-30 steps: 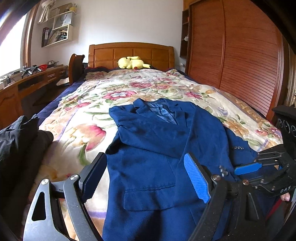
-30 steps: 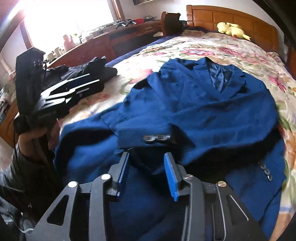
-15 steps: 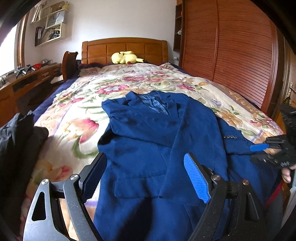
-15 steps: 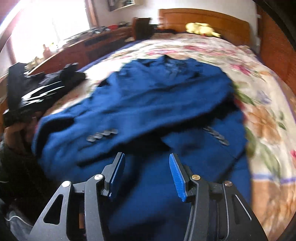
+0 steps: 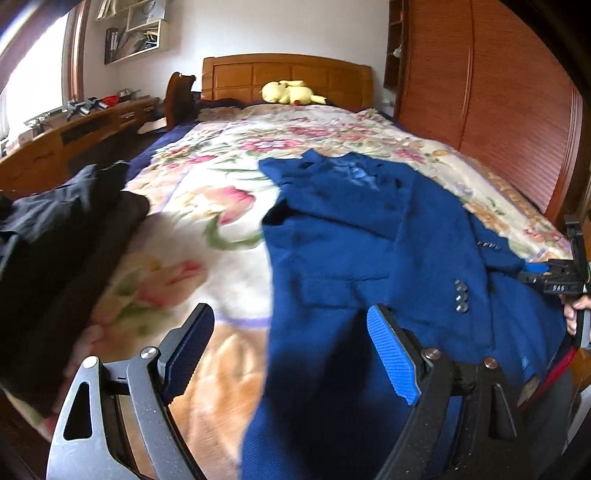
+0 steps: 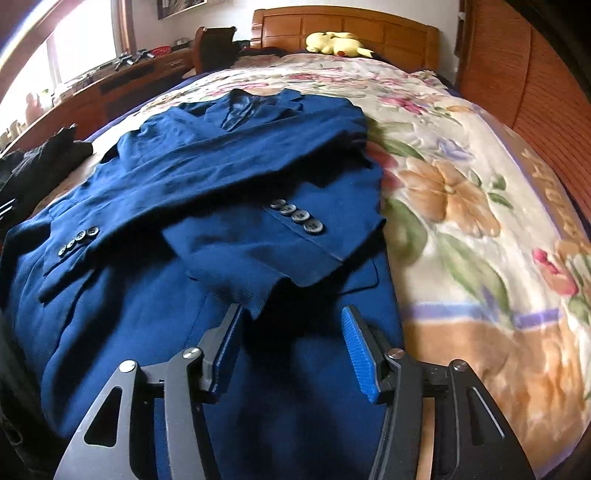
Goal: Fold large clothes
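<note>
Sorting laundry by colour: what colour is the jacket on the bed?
Deep blue, with dark grey cuff buttons; the jacket shows best in the right wrist view.

The blue jacket [image 6: 229, 177] is matt woven cloth with glossy dark buttons [image 6: 297, 216]. The blanket [image 6: 461, 206] looks soft and fleecy (floral print). The headboard [image 6: 347, 22] is polished wood. The right hand-held gripper [image 6: 291, 349] has ribbed blue pads on matt black metal.

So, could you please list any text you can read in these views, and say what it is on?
"DAS", roughly, blurred: on the body of the right claw, whose jaws have just been opening, gripping nothing.
Orange lettering along the blanket edge: too distorted to read.
Shelf books: too small.
</note>
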Available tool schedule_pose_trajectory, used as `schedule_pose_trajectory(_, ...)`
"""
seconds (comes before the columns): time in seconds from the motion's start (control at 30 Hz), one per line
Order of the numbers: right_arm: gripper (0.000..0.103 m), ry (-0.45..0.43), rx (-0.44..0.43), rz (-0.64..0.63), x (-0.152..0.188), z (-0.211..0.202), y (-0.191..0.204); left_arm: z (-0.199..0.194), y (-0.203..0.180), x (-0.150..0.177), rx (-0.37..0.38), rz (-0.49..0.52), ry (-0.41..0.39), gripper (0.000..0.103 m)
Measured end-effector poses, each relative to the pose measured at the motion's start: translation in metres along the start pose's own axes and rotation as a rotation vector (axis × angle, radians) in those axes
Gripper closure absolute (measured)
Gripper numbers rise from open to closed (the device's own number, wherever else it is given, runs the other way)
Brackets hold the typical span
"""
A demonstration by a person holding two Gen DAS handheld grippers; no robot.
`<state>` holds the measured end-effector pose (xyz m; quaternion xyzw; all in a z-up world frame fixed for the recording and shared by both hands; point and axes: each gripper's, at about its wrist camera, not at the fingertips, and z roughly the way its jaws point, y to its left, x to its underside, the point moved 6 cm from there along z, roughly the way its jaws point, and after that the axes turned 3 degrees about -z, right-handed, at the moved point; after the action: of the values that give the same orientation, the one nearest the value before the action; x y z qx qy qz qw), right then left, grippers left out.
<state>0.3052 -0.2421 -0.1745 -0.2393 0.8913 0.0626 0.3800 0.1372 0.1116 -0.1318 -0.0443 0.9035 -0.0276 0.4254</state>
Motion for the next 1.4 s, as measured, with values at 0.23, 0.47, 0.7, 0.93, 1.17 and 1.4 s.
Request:
schedule_pose_trajectory(0.23,0.039,-0.042,-0.041,0.030,0.012,0.007,-0.013,-0.004,0.015,0.008,-0.030,-0.003,0.039,0.017)
schedule_pose_trajectory(0.47,0.039,-0.017,-0.015,0.029,0.013,-0.001,-0.012,-0.006,0.011,0.015,-0.016,0.011,0.049,0.022)
schedule_pose_trajectory(0.7,0.039,-0.014,0.047,0.038,0.028,-0.036,-0.023,-0.001,0.009,0.028,-0.007,0.015,0.078,0.036)
schedule_pose_trajectory(0.93,0.039,0.043,0.108,0.062,0.052,-0.054,-0.046,-0.004,0.014,0.049,0.019,-0.005,0.109,0.051)
schedule_pose_trajectory(1.17,0.039,0.072,0.033,0.058,0.065,-0.065,-0.037,-0.010,0.014,0.063,0.027,-0.005,0.128,0.051)
schedule_pose_trajectory(1.4,0.039,0.096,-0.012,0.018,0.070,-0.068,-0.030,-0.020,0.010,0.077,0.071,-0.021,0.146,0.059)
